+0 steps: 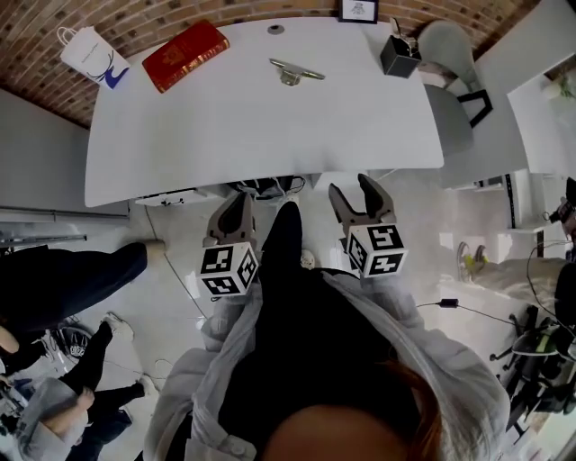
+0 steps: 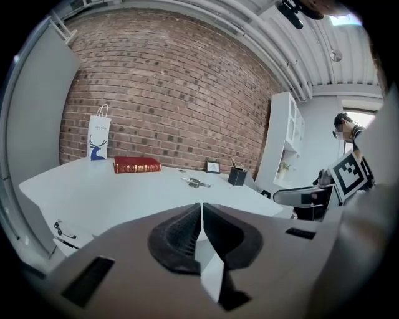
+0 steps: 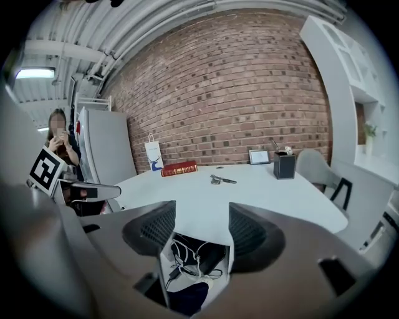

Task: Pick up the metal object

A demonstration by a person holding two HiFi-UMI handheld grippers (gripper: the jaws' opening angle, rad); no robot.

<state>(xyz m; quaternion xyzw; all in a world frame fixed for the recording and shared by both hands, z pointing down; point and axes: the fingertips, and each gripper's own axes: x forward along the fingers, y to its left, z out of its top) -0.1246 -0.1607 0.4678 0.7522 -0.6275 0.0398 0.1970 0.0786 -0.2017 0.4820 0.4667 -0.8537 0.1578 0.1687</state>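
The metal object (image 1: 295,71) is a small silvery piece lying on the far middle of the white table (image 1: 225,144); it also shows small in the left gripper view (image 2: 196,182) and the right gripper view (image 3: 219,180). Both grippers hang short of the table's near edge, well apart from the object. My left gripper (image 1: 241,200) (image 2: 201,209) has its jaws together with nothing between them. My right gripper (image 1: 353,186) (image 3: 201,218) stands open and empty, with cables under the table showing through the gap.
A red book (image 1: 186,55) and a white paper bag (image 1: 94,54) lie at the table's far left. A black pen holder (image 1: 400,54) and a small picture frame (image 1: 358,10) stand far right. A grey chair (image 1: 450,81) sits at the right; people's legs (image 1: 72,270) at the left.
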